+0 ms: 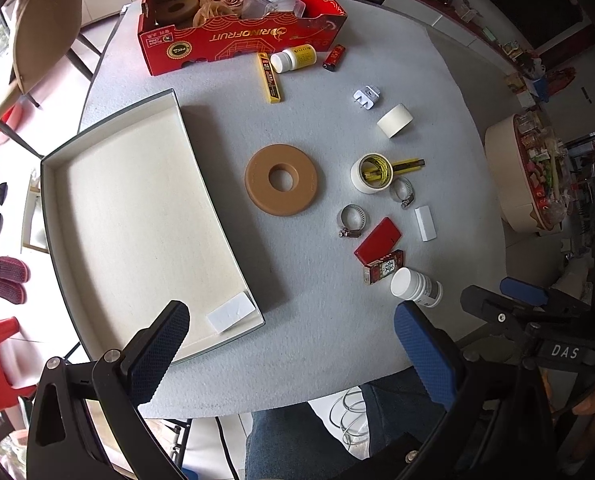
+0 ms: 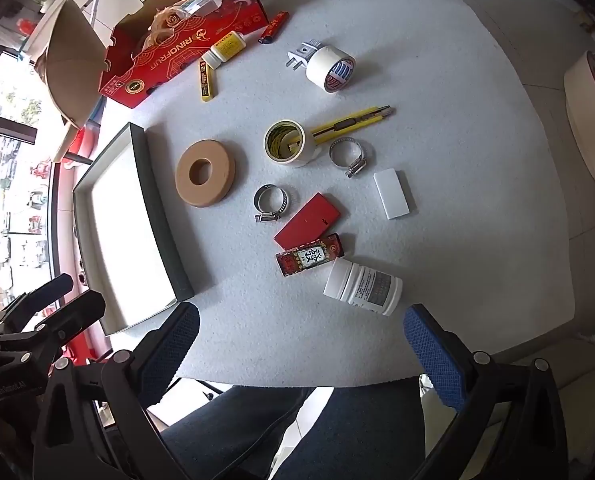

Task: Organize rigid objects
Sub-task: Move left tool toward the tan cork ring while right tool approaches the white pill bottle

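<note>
Loose rigid objects on the grey table (image 1: pixel 417 60), seen from above. At centre lies the tan ring (image 1: pixel 281 179); toward 3 o'clock of it stand a tape roll (image 1: pixel 371 173) with a yellow utility knife (image 2: pixel 351 122) touching it, two hose clamps (image 2: pixel 271 202), a red flat case (image 2: pixel 307 221), a printed card box (image 2: pixel 310 258), a white block (image 2: pixel 391 194) and, toward 5 o'clock, a white pill bottle (image 2: pixel 363 286) on its side. Toward 12 o'clock lie a yellow blade case (image 1: pixel 268 78), a yellow-labelled bottle (image 1: pixel 293 59), a red lighter (image 1: pixel 334 57), a white plug (image 1: pixel 366 97) and a second tape roll (image 2: pixel 331 69). The shallow white tray (image 1: pixel 109 152), at 9 o'clock, holds only one white card (image 1: pixel 231 312) in its near corner, so the sorting appears barely begun. The red cardboard box (image 1: pixel 225 36), at 11 o'clock, contains a brown ring, paper flowers and a clear package. The left gripper (image 1: pixel 293 340) and right gripper (image 2: pixel 301 344) hover at 6 o'clock, jaws fully spread, gripping nothing.
</note>
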{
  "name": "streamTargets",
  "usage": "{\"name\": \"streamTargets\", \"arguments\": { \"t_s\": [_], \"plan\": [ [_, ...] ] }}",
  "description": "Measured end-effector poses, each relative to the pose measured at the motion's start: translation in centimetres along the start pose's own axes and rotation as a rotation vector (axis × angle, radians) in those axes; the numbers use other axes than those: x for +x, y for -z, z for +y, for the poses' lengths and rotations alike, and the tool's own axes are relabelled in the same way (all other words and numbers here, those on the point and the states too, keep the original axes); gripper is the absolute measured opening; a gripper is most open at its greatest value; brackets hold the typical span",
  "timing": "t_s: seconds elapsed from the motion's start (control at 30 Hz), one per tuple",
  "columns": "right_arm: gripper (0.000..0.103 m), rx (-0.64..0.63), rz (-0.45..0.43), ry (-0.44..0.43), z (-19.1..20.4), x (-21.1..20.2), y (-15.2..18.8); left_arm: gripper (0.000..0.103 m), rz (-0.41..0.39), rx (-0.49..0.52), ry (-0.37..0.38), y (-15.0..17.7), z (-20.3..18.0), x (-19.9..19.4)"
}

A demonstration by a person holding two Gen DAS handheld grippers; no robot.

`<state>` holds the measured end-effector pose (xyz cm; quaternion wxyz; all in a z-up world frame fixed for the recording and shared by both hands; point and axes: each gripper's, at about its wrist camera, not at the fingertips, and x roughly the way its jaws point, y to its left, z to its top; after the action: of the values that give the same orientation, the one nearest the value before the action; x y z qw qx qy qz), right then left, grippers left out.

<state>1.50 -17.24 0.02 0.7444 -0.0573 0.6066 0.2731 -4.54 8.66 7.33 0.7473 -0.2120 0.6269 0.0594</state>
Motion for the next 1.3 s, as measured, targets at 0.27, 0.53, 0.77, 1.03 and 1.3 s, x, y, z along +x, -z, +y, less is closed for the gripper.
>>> {"name": "streamTargets", "arguments": {
  "t_s": [0.27,0.53,0.77,1.03,1.3],
  "plan": [
    [0.103,-0.089,0.031,0.043,2.2,0.4,1.3,0.103,0.013,-0.066,0.063,1.3,1.5,1.0],
    [0.103,-0.152,0.048,0.072,3.7,1.1,2.5,0.103,0.034,-0.192,0.086,3.7,5.0,2.3],
    [0.103,-0.131,0.057,0.063,3.6,1.8,2.9,0.103,0.042,-0.207,0.046,4.6,6.3,2.7],
    [0.103,-0.112,0.084,0.06,3.1,2.4,3.4,0.103,0.04,-0.183,-0.06,5.0,6.8,3.2],
    [0.103,-0.075,0.088,0.045,2.1,3.3,3.5,0.103,0.055,-0.131,-0.114,5.0,5.8,3.9]
  ]
}}
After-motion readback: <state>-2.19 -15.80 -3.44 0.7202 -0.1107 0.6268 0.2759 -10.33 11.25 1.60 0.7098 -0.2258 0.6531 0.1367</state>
